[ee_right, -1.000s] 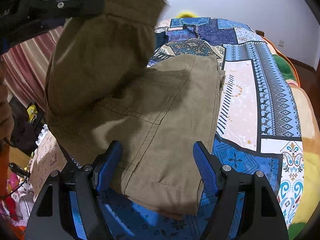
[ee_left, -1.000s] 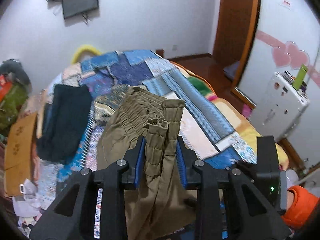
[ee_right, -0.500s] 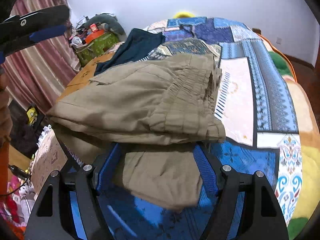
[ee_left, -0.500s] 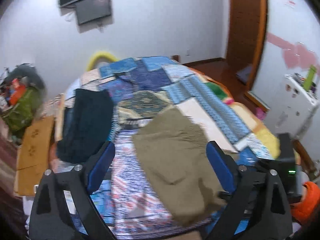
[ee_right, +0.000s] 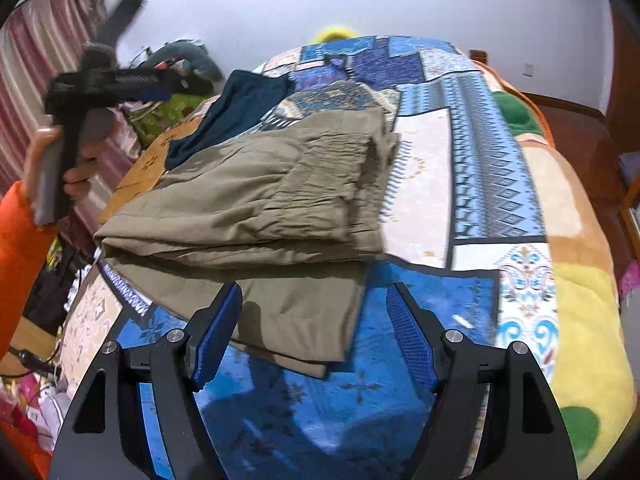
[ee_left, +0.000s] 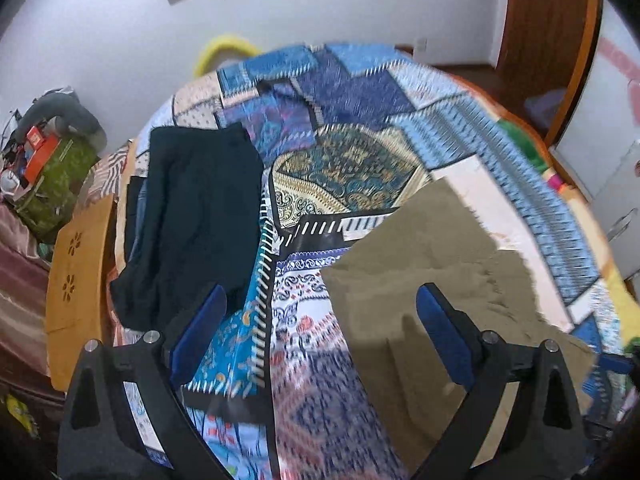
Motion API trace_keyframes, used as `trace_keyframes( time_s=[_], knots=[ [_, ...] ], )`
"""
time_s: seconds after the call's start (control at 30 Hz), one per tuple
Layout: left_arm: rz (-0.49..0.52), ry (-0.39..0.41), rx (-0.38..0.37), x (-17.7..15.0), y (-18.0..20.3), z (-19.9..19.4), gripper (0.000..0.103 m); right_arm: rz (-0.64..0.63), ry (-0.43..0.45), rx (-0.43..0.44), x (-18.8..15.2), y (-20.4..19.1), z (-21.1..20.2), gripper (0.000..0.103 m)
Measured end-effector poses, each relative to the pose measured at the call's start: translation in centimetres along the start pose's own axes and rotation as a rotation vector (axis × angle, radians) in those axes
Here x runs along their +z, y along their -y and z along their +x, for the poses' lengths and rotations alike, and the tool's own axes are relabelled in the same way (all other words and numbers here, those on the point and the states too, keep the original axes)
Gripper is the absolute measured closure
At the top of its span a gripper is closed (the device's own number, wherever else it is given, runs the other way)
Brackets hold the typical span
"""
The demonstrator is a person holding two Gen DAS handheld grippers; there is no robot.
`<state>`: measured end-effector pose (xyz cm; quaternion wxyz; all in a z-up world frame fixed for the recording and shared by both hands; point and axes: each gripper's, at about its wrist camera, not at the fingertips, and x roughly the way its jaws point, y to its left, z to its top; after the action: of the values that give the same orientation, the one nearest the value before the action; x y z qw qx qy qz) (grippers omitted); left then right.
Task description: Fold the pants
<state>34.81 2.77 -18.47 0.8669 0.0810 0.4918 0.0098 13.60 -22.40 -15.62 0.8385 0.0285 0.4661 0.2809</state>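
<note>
Olive-khaki pants (ee_right: pixel 280 208) lie folded in a stack on the patchwork quilt, waistband end on top. In the left wrist view the pants (ee_left: pixel 432 272) lie at the right, partly under the right finger. My left gripper (ee_left: pixel 320 328) is open and empty above the quilt, left of the pants. It also shows in the right wrist view (ee_right: pixel 176 84), held up at the far left by a hand in an orange sleeve. My right gripper (ee_right: pixel 314 332) is open and empty, just above the near edge of the pants.
The patchwork quilt (ee_right: pixel 472 152) covers the bed. Dark navy pants (ee_left: pixel 192 208) lie folded at the quilt's left side. A wooden board (ee_left: pixel 76 264) and a green bag (ee_left: pixel 52 176) stand left of the bed. A door (ee_left: pixel 548 28) and white cabinet are right.
My left gripper let go of the waistband, opened, and drew back to the left. The upper half of the pants dropped onto the lower half. My right gripper stayed open.
</note>
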Motion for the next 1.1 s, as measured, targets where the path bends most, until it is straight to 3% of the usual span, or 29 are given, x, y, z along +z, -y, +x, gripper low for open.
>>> trace_keyframes(
  time_s=[0.17,0.23,0.3,0.37,0.77,1.1],
  knots=[
    [0.028,-0.098,-0.002,1.2,1.2,5.1,0.006,0.078,0.018,-0.031,0.4,2.1,-0.2,0.032],
    [0.077,-0.149,0.002,1.1,2.0,6.9,0.006,0.102,0.022,-0.044,0.5,2.9,-0.2,0.032],
    [0.181,-0.206,0.06,0.1,3.1,9.0,0.006,0.112,0.021,-0.054,0.6,3.4,-0.2,0.032],
    [0.232,-0.217,0.072,-1.0,3.4,9.7,0.004,0.117,0.025,-0.063,0.6,3.6,-0.3,0.032],
    [0.083,-0.209,0.003,-6.9,-1.4,4.3,0.004,0.082,0.067,-0.062,1.0,2.7,-1.7,0.032],
    [0.04,-0.143,-0.059,-13.3,-0.3,-3.2,0.004,0.013,0.086,-0.055,1.4,0.2,-1.8,0.032]
  ],
)
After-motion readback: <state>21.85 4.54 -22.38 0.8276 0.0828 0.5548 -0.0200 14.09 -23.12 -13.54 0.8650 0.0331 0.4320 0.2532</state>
